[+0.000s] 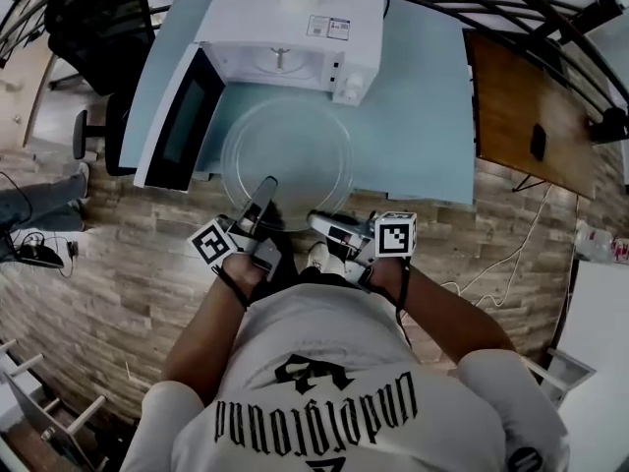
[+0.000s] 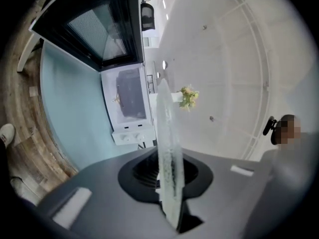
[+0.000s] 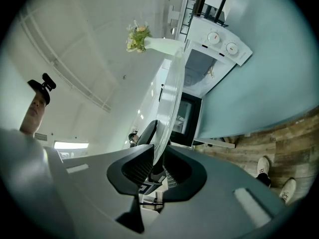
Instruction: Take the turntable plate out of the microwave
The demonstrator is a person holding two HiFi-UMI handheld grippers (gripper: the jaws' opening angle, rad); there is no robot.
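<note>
Glass turntable plate (image 1: 287,150), clear of the microwave (image 1: 295,28), is pinched by left gripper (image 1: 263,193) and right gripper (image 1: 318,221); shirt (image 1: 324,401) reads "Underground".

Clear round glass turntable plate (image 1: 287,160) held level, clamped at near rim, outside white microwave (image 1: 295,23); door (image 1: 182,121) swung wide open at left.

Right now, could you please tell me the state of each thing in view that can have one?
microwave door: swung wide open.
microwave: cavity has no plate in it.
turntable plate: out of the microwave, over the table, gripped at its near rim.
left gripper: shut on the turntable plate.
right gripper: shut on the turntable plate.
</note>
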